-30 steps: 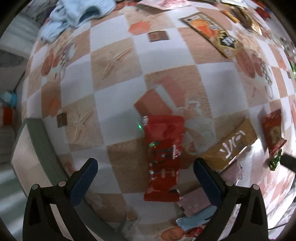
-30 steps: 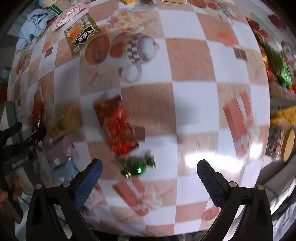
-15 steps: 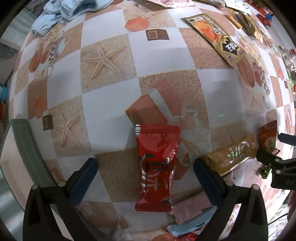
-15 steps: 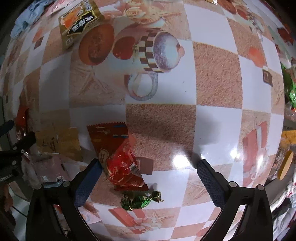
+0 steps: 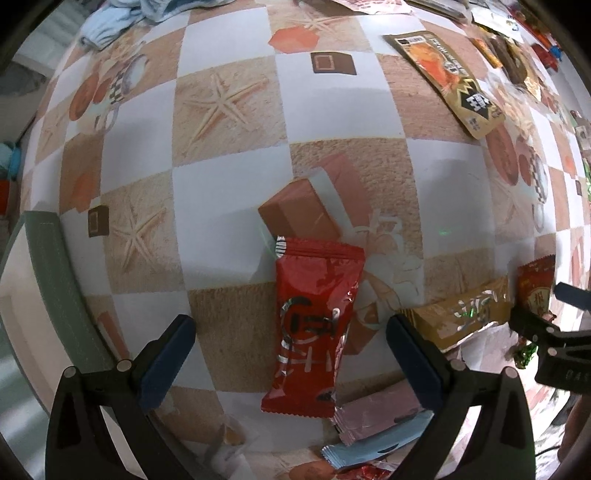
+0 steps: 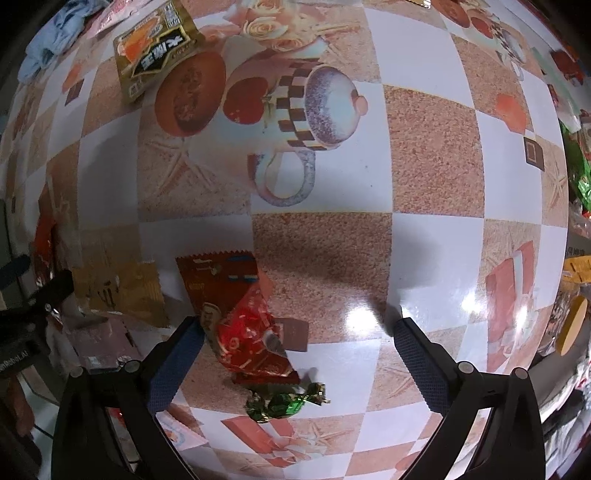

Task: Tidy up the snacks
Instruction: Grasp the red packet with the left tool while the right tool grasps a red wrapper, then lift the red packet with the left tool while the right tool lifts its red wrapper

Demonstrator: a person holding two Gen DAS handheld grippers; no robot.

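Note:
A long red snack packet (image 5: pixel 314 325) lies flat on the checked tablecloth, between the spread fingers of my open left gripper (image 5: pixel 290 350). Beside it lie a gold packet (image 5: pixel 461 317), a pink packet (image 5: pixel 376 410) and a light blue one (image 5: pixel 373 443). In the right wrist view, a crumpled red packet (image 6: pixel 247 332) rests on a flat dark red packet (image 6: pixel 218 277), with a green foil candy (image 6: pixel 284 402) just below. My open right gripper (image 6: pixel 295 354) hovers over them, its left finger (image 6: pixel 177 358) next to the crumpled packet. Neither gripper holds anything.
A gold and black snack bag (image 5: pixel 450 81) (image 6: pixel 155 48) lies farther out on the table. Blue cloth (image 5: pixel 122 18) is bunched at the far left corner. More snacks pile along the right edge (image 6: pixel 580 177). A green table rim (image 5: pixel 62 288) runs along the left.
Both grippers have come lower and closer to the tablecloth. The right one has shifted so the crumpled red packet and green candy sit between its fingers.

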